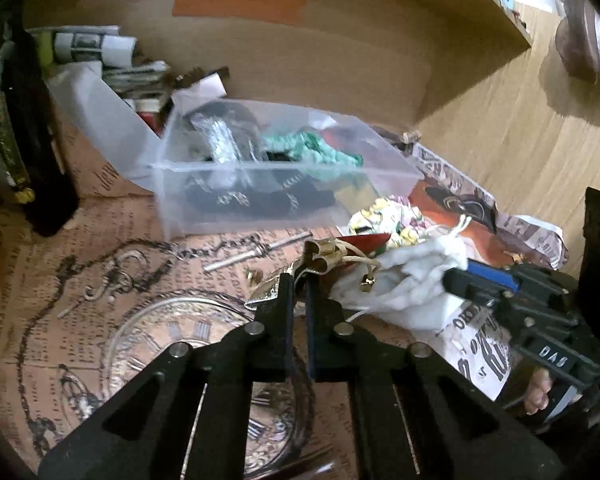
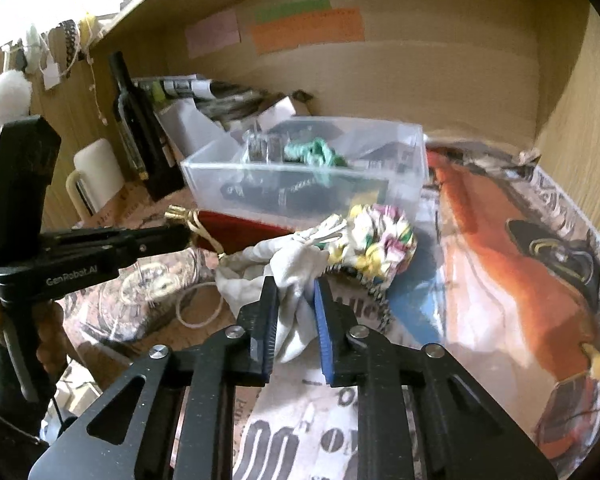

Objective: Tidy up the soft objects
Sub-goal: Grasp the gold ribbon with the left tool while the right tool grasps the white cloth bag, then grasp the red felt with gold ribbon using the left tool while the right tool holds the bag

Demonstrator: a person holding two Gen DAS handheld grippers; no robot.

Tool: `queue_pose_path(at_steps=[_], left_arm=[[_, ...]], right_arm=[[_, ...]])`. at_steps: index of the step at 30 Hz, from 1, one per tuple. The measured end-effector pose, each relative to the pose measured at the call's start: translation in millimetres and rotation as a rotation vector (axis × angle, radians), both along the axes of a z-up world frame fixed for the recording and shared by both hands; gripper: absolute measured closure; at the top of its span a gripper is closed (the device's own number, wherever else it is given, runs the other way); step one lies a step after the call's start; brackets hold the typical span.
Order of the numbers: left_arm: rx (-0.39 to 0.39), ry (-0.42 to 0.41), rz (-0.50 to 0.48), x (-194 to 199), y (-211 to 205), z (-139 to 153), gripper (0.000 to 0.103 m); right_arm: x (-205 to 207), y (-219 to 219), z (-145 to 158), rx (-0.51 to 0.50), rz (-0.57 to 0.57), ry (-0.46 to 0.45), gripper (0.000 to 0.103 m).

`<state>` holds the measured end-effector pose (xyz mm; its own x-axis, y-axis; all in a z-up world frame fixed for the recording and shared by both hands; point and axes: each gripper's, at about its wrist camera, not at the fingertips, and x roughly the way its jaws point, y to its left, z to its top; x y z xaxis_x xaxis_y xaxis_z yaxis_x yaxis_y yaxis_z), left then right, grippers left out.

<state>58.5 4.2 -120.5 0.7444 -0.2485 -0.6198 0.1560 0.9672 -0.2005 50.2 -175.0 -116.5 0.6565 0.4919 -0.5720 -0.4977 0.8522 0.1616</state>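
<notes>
My left gripper (image 1: 300,280) is shut on the gold drawstring cord (image 1: 320,256) at the neck of a red pouch (image 1: 364,240). In the right wrist view it reaches in from the left (image 2: 182,234), beside the red pouch (image 2: 236,232). My right gripper (image 2: 295,282) is shut on a white cloth drawstring bag (image 2: 260,264). The left wrist view shows that grip from the side, with the right gripper (image 1: 454,276) on the white bag (image 1: 412,280). A floral fabric piece (image 2: 380,236) lies against the bag. Behind stands a clear plastic box (image 2: 308,176) holding green fabric and dark items.
A dark bottle (image 2: 132,120) and a white mug (image 2: 96,176) stand at the left. A glass dish (image 1: 172,340) and a chain with a metal bar (image 1: 256,252) lie on the printed paper liner. Wooden walls close the back and right; rolled papers sit behind the box.
</notes>
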Motion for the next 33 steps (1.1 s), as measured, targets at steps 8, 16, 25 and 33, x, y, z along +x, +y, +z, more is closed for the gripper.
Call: queue_pose_path(at_steps=[8, 16, 25, 33], left_arm=[[0.032, -0.096, 0.047, -8, 10, 26, 0.101], [0.039, -0.104, 0.032, -6, 8, 38, 0.099], [0.042, 0.052, -0.046, 8, -18, -2, 0.040], [0.037, 0.163, -0.078, 30, -39, -41, 0.029]], right_arm=[[0, -10, 34, 0.034, -0.036, -0.109, 0.087], [7, -17, 54, 0.058, -0.074, -0.180, 0.087], [9, -27, 53, 0.062, -0.115, -0.179, 0.087], [12, -34, 49, 0.062, -0.132, -0.165, 0.087]])
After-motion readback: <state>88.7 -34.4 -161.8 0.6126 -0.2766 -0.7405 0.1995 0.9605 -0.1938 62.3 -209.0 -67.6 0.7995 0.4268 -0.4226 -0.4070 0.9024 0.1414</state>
